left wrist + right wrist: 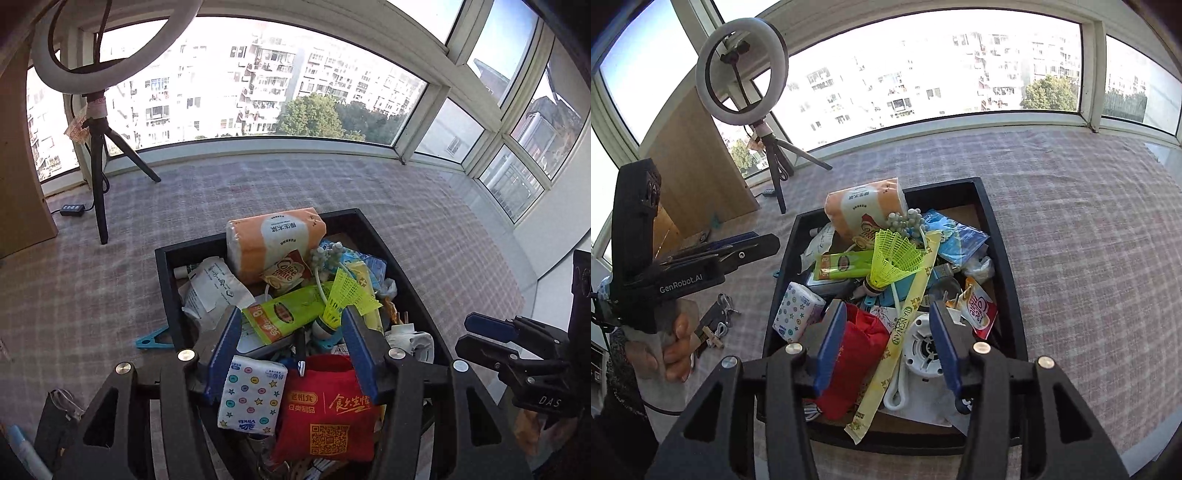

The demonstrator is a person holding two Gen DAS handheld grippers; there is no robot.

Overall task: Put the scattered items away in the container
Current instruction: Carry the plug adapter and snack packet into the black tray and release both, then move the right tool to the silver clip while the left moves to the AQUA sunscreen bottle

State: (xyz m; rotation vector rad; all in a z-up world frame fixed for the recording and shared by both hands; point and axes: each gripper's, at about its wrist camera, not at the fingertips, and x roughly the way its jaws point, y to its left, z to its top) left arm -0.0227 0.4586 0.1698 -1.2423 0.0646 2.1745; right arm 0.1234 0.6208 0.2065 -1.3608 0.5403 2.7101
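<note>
Red pouch atop heaped tray; both grippers wide, empty, above it. Clip and keys left outside: approach low, pinch squarely

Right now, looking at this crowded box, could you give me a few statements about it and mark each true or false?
1. The yellow shuttlecock lies on top of the pile in the black box. True.
2. The left gripper grips the red pouch. False: its fingers are spread apart, holding nothing.
3. A blue hanger lies on the checked cloth outside the box. True.
4. The ring light lies inside the box. False: it stands on a tripod by the window.
</note>
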